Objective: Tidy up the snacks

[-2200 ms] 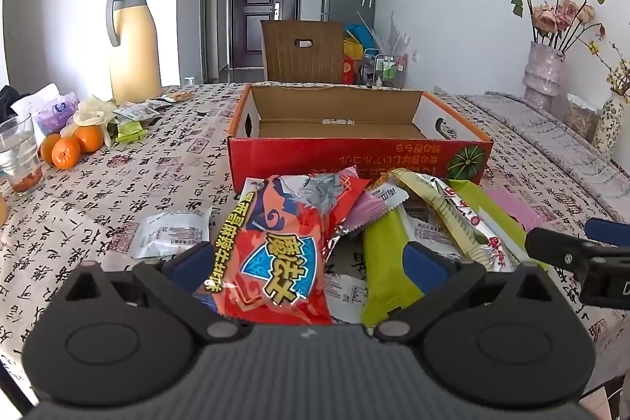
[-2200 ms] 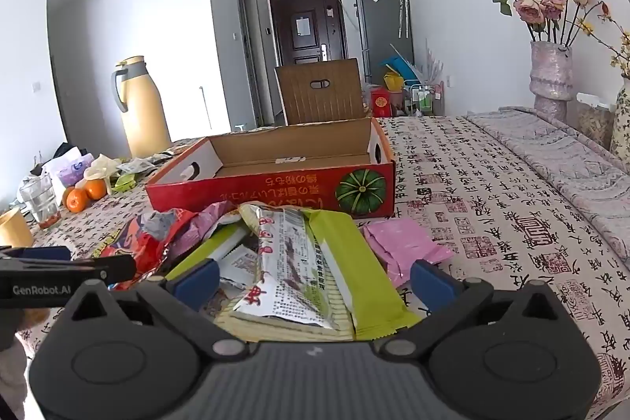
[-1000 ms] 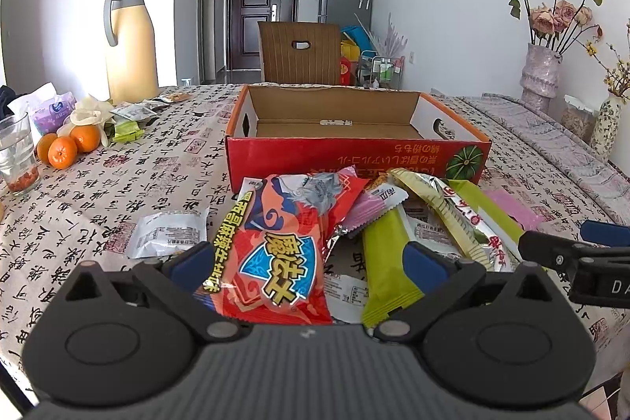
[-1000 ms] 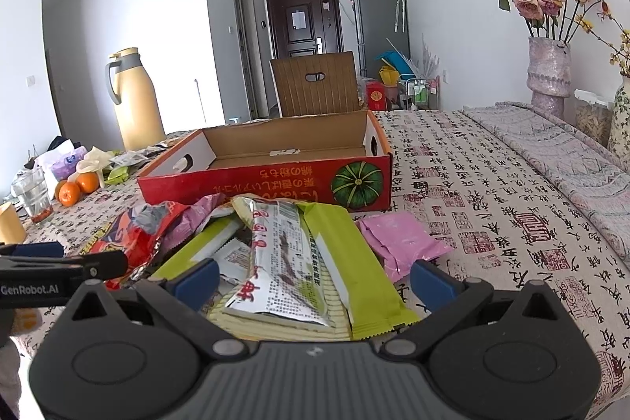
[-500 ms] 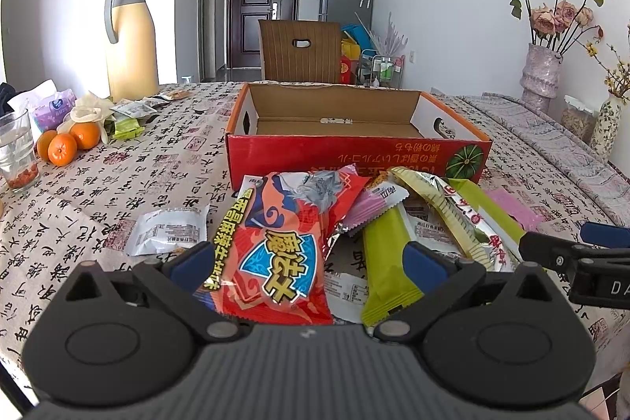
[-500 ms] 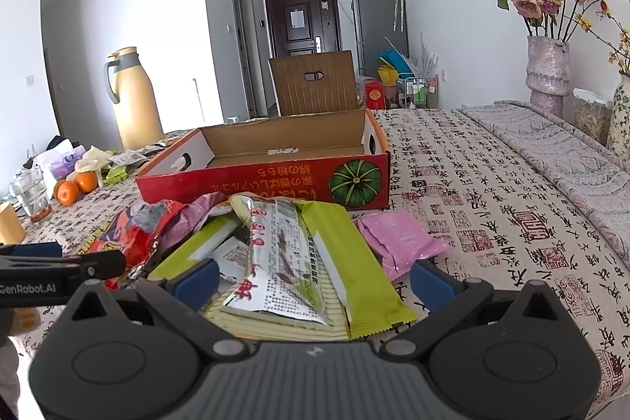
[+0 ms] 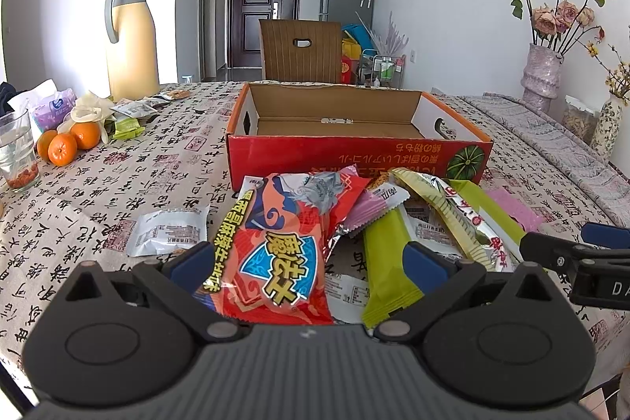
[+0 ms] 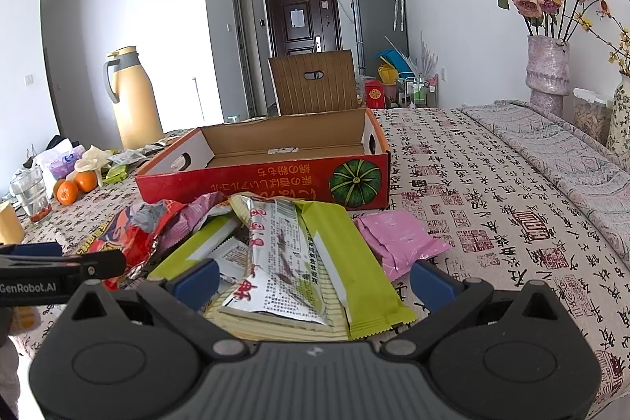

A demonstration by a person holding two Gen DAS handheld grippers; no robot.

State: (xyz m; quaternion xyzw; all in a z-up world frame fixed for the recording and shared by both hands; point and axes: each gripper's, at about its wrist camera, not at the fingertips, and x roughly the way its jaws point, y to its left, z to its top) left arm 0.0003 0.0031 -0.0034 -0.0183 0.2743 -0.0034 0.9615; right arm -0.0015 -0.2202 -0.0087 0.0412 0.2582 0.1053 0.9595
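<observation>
Since both jaws gape wide and empty, nothing's picked: left gripper (image 7: 307, 258) straddles the red snack bag (image 7: 281, 247), frame centre, below the box (image 7: 354, 154). Bag looks light, crinkly, slippery; pinch its flat lower seam. Right gripper (image 8: 313, 280) hovers over the green packet (image 8: 350, 266).

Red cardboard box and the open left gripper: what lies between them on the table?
In the left wrist view, a red-orange snack bag lies between the box and left gripper, reaching between its open jaws.
</observation>
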